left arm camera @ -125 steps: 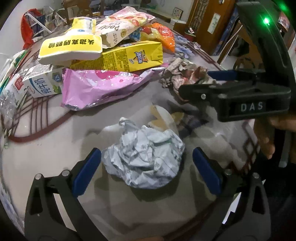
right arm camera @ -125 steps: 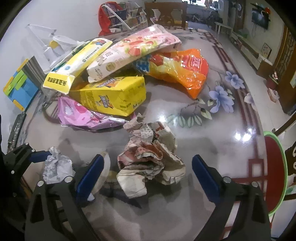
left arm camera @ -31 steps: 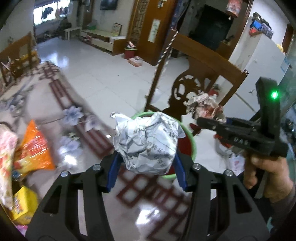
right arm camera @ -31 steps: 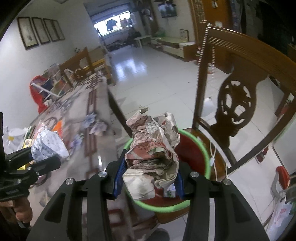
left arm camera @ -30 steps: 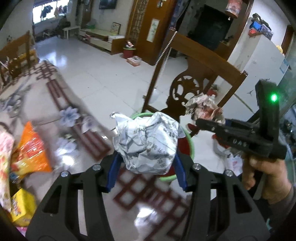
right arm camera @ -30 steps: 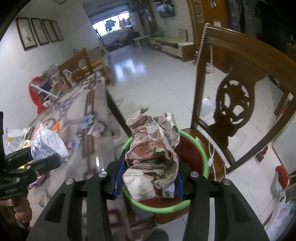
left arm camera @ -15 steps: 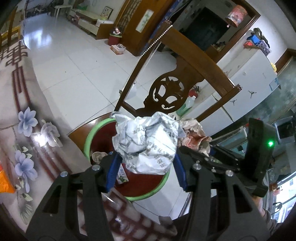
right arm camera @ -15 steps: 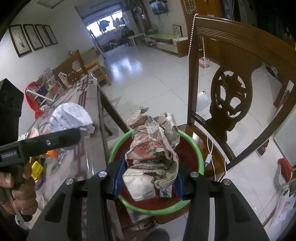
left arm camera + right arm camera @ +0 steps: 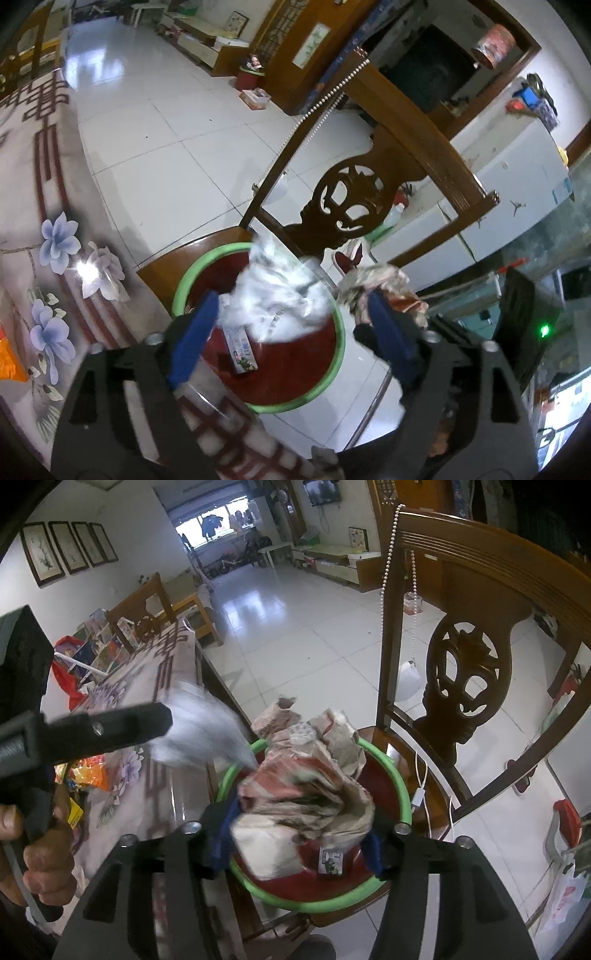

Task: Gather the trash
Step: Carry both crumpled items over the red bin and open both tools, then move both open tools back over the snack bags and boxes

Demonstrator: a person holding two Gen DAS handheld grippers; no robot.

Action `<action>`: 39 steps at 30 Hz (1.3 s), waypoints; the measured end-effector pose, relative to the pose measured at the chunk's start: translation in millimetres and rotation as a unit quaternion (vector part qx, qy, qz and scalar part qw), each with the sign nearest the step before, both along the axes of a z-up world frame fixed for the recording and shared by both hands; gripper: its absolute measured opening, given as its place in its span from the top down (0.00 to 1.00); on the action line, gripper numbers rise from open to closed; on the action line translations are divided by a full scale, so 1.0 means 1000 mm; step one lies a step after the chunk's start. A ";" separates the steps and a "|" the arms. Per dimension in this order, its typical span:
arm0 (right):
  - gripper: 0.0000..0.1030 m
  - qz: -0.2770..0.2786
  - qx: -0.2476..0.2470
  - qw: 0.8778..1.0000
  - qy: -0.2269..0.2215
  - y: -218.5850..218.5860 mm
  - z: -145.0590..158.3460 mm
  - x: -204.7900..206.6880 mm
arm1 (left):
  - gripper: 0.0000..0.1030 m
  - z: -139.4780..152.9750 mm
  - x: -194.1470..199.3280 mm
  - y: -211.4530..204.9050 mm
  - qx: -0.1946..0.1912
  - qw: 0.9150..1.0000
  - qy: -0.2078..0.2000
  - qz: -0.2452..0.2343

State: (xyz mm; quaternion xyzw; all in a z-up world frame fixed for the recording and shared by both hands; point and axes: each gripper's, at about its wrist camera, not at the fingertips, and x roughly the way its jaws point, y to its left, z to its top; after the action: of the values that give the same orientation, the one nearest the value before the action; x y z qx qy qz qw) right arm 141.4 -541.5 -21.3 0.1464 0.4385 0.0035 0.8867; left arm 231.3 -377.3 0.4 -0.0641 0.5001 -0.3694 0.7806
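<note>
The jaws of my left gripper point(image 9: 291, 336) are opening, and the white crumpled paper ball point(image 9: 280, 295) is loose between the blue pads, blurred, over a red basin with a green rim point(image 9: 176, 295). In the right wrist view my right gripper point(image 9: 297, 843) is opening too. A brown and red crumpled paper wad point(image 9: 303, 794) still sits between its pads, over the same basin point(image 9: 399, 775). One left finger point(image 9: 110, 725) reaches in from the left, with the white ball point(image 9: 199, 731) blurred at its tip.
The basin stands on a wooden chair seat beside the table point(image 9: 55, 258) with its floral cover. The carved chair back point(image 9: 465, 672) rises behind it. A small carton point(image 9: 242, 350) lies in the basin. A hand point(image 9: 44, 856) grips the left tool. Tiled floor lies beyond.
Both grippers carried their paper from the table to above the basin. In the last half second both sets of jaws spread, and the white ball came free of the left pads.
</note>
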 end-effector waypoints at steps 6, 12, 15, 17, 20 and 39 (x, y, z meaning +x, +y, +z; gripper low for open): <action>0.17 -0.005 -0.005 1.000 -0.006 0.003 0.002 -0.002 | 0.06 0.010 -0.002 0.014 -0.019 1.000 -0.002 0.008; 0.11 0.002 -0.018 1.000 -0.013 0.015 0.006 -0.005 | 0.06 0.018 -0.011 0.037 -0.016 0.999 -0.010 0.026; 0.10 0.012 -0.033 0.999 -0.015 0.031 0.006 -0.008 | 0.05 0.020 -0.018 0.053 -0.015 0.999 -0.012 0.039; 0.10 0.025 -0.039 0.999 -0.012 0.044 0.005 -0.011 | 0.05 0.023 -0.027 0.068 -0.011 0.999 -0.019 0.049; 0.10 0.040 -0.040 0.998 -0.014 0.061 0.009 -0.015 | 0.05 0.031 -0.041 0.092 -0.003 0.997 -0.033 0.064; 0.09 0.194 -0.040 0.979 -0.040 0.261 0.031 -0.041 | 0.05 0.064 -0.134 0.298 0.061 0.976 -0.091 0.187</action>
State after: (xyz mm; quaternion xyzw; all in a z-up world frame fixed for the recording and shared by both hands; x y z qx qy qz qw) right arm 100.5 -280.8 10.0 0.0229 0.4222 0.1640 0.8913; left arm 97.5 -79.6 64.7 -0.0754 0.4272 -0.1899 0.8808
